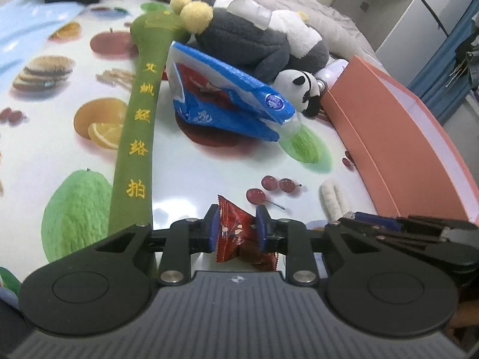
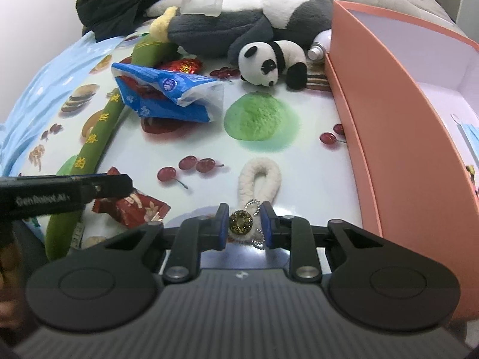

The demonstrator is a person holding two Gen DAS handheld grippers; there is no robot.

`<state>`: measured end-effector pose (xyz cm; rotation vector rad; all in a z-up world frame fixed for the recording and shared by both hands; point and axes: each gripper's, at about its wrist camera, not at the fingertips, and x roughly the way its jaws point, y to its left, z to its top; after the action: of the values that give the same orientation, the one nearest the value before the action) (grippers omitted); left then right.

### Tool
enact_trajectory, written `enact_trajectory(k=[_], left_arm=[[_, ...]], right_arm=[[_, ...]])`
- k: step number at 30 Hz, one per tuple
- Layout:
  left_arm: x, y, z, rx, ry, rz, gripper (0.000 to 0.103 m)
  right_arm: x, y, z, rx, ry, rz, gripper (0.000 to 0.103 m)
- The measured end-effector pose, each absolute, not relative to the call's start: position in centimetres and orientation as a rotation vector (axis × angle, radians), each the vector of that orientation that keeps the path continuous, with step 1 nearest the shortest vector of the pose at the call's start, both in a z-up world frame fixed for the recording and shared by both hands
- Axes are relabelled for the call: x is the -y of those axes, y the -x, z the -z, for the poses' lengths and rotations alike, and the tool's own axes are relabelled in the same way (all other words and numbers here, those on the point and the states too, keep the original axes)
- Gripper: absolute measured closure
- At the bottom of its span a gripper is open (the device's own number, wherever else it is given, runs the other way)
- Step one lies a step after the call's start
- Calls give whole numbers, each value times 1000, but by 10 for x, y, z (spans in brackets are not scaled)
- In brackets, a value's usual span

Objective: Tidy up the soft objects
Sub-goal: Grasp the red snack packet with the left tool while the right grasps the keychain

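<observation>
My left gripper (image 1: 237, 229) is shut on a red snack packet (image 1: 235, 218), which is pinched between its blue pads just above the fruit-print tablecloth (image 1: 194, 164). In the right wrist view, the same packet (image 2: 134, 206) shows under the left gripper's black finger. My right gripper (image 2: 245, 226) is open, straddling the gold round charm (image 2: 241, 223) of a white fluffy loop keychain (image 2: 260, 173). A gap shows beside the right pad. The orange box (image 2: 389, 119) stands just right of it.
A long green padded stick (image 1: 134, 137) lies along the left. A blue tissue pack (image 1: 227, 98), a small panda plush (image 2: 269, 62) and a large grey-and-white plush (image 2: 224, 30) lie further back. A bottle (image 2: 318, 45) leans by the box. A blue mask (image 2: 471, 131) lies inside it.
</observation>
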<state>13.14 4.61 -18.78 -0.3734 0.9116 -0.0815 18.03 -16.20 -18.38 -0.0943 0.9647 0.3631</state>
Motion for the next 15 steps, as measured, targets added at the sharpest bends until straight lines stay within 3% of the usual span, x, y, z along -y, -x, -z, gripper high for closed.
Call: enact_trajectory(k=[1, 3, 15], left_arm=[[-48, -132, 187, -919, 371, 81, 56], [-48, -130, 184, -926, 333, 83, 45], [-14, -117, 178, -932, 44, 228, 37]], right_arm=[[163, -179, 183, -962, 92, -358, 77], [163, -175, 182, -956, 88, -352, 77], [165, -148, 185, -935, 67, -313, 77]])
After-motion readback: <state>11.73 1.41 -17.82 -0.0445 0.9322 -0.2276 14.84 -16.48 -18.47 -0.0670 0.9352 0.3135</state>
